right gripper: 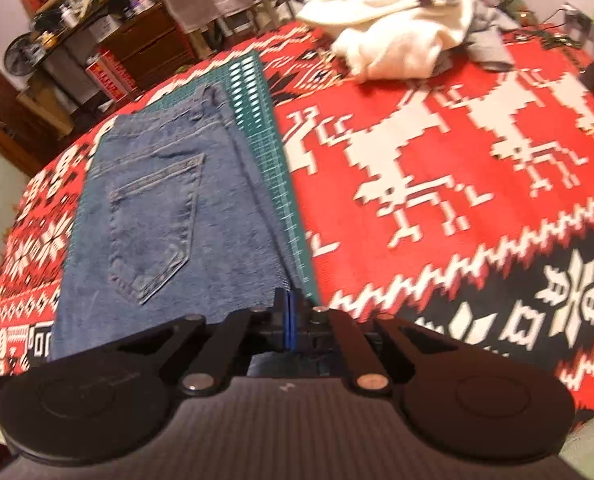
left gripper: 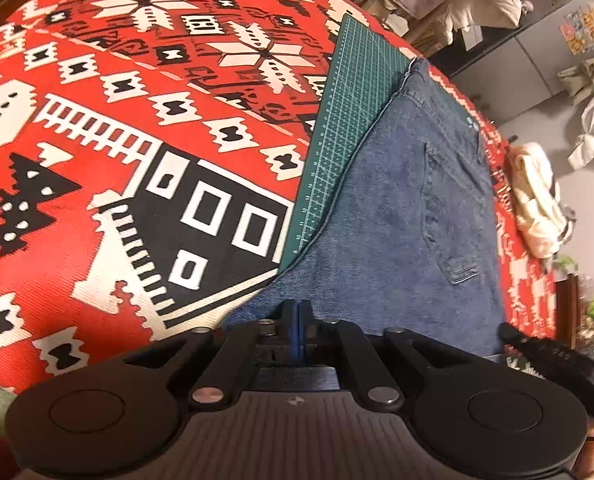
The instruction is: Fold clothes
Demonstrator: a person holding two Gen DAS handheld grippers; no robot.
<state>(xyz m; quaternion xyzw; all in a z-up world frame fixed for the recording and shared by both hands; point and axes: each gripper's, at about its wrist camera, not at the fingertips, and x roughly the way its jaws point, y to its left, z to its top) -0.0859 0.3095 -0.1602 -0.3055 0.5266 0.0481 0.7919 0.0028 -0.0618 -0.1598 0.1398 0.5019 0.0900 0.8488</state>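
So the blue denim jeans [left gripper: 397,208] were lying flat on a dark green gridded cutting mat [left gripper: 337,132], which sat on a red, white and black patterned blanket [left gripper: 117,120] with snowflakes and reindeer on it. The jeans looked already folded lengthwise, back pocket [right gripper: 153,224] facing up in the right wrist view.

The left gripper [left gripper: 297,312] had its blue-padded jaws pressed together right at the near edge of the denim, and it looked like it was pinching that edge, though the actual bite was mostly hidden by the tool body. Same story for the right gripper [right gripper: 288,304]: jaws squeezed together at the near edge of the jeans, just beside the mat's long edge, seemingly clamped on the fabric.

Further back on the blanket, well apart from the jeans, a rumpled cream-coloured knit garment [right gripper: 393,36] was heaped with a grey piece of clothing [right gripper: 487,46] beside it. The left view also caught a cream garment [left gripper: 537,200] near the blanket's far side.
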